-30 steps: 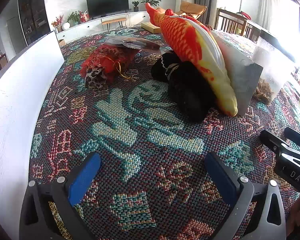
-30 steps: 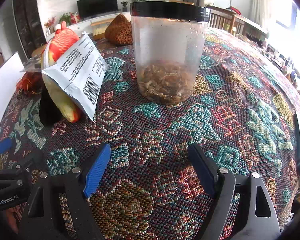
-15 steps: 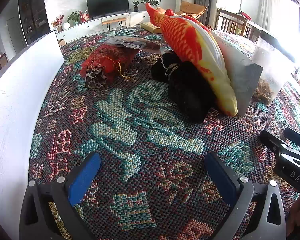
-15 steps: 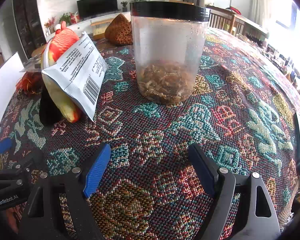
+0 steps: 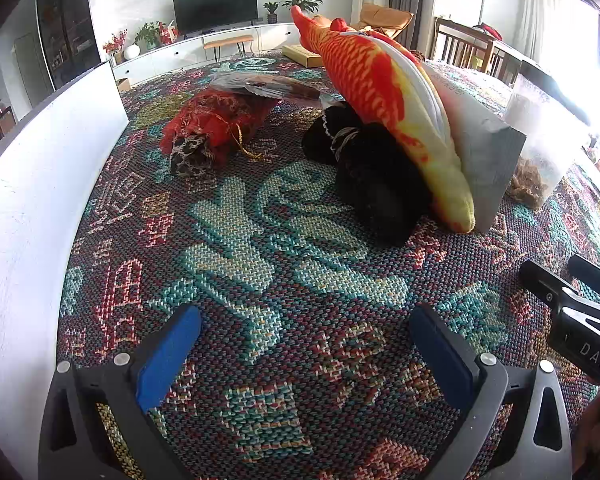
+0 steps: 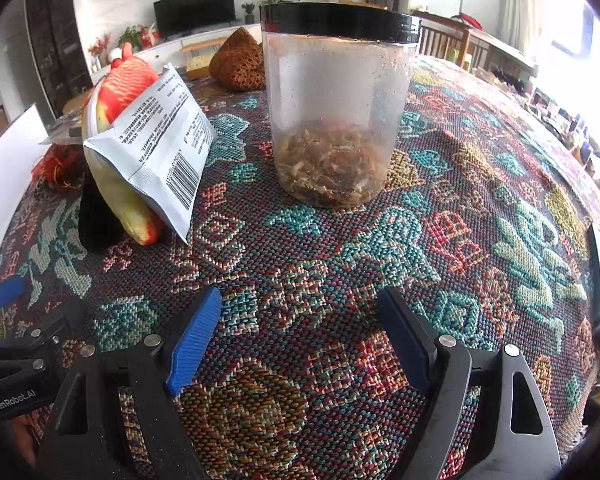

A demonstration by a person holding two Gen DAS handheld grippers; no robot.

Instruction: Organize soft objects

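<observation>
Sorting not begun, by look of it. Left gripper [image 5: 304,344] and right gripper [image 6: 300,340] both spread wide, empty, low over cloth [image 5: 260,240]. Fish plush [image 5: 384,92] leans on black plush [image 5: 380,188]; red pouch [image 5: 216,128] nearby; jar [image 6: 336,120] apart. All left to do.

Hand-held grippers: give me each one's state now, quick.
Left hand-held gripper: open, holding nothing.
Right hand-held gripper: open, holding nothing.

1 fish plush [image 5: 384,92], 1 jar [image 6: 338,108], 2 pouches [image 5: 216,136]
</observation>
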